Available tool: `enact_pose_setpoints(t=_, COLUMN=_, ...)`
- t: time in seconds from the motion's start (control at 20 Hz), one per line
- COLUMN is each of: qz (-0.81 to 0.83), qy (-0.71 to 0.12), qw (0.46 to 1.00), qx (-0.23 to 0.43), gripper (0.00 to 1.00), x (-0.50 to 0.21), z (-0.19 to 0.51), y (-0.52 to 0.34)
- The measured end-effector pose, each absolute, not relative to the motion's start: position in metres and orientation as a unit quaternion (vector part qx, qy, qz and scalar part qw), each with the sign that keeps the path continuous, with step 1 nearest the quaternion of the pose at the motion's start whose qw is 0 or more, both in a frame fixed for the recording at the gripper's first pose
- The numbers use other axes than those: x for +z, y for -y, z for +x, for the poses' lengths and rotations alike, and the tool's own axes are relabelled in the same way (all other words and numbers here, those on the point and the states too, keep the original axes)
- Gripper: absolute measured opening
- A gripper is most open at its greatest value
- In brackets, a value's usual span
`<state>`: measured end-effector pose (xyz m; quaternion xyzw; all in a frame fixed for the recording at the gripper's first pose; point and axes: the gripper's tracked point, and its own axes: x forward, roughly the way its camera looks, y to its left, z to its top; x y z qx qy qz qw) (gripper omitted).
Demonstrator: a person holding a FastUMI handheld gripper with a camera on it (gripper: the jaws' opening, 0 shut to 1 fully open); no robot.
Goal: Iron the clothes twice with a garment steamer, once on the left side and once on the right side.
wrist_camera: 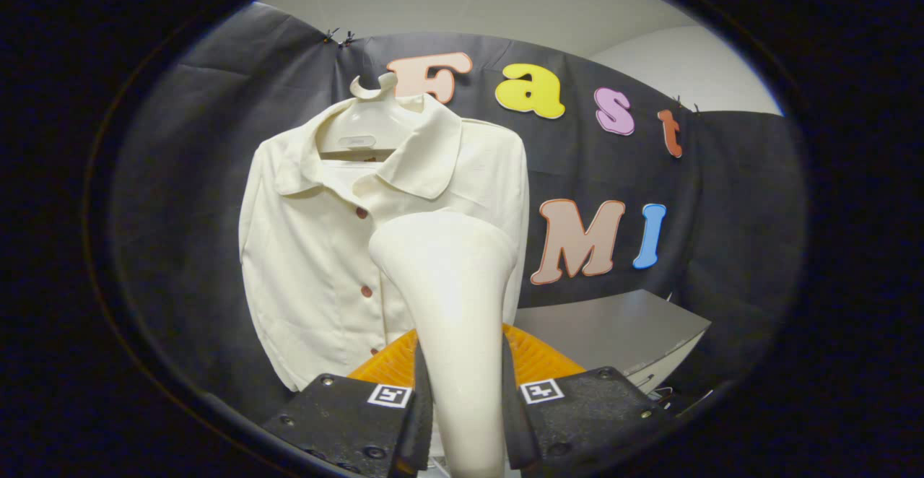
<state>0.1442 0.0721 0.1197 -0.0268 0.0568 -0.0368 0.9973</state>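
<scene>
the claw (465, 420) was clamped on the steamer's (451, 297) smooth, stiff, likely slippery neck, a sound hold; the soft, light shirt (317, 247) hung just beyond.

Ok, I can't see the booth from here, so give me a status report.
Gripper shut on the cream plastic garment steamer. Steamer head up, in front of the cream buttoned shirt on its hanger. Nothing between them.

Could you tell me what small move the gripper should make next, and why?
Probably ease the garment steamer, clamped between the gripper fingers, forward onto one side of the hanging shirt; its head sits before the button line, seemingly short of the cloth.
</scene>
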Motion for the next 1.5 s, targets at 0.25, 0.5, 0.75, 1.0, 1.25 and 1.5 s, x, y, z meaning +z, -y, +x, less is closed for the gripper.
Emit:
enact_pose_setpoints(t=0.25, qz=-0.037, qy=-0.064, qw=0.996, qx=-0.044, gripper=0.41, x=0.129, z=0.188, y=-0.073)
enact_pose_setpoints(t=0.5, qz=-0.026, qy=-0.045, qw=0.997, qx=-0.056, gripper=0.41, x=0.126, z=0.205, y=-0.073)
enact_pose_setpoints(t=0.75, qz=-0.026, qy=-0.03, qw=0.997, qx=-0.067, gripper=0.41, x=0.123, z=0.205, y=-0.074)
enact_pose_setpoints(t=1.0, qz=-0.035, qy=-0.051, qw=0.994, qx=-0.085, gripper=0.41, x=0.096, z=0.198, y=-0.067)
enact_pose_setpoints(t=1.25, qz=-0.032, qy=-0.086, qw=0.993, qx=-0.081, gripper=0.41, x=0.054, z=0.19, y=-0.067)
enact_pose_setpoints(t=1.5, qz=-0.038, qy=-0.114, qw=0.989, qx=-0.083, gripper=0.41, x=0.02, z=0.185, y=-0.067)
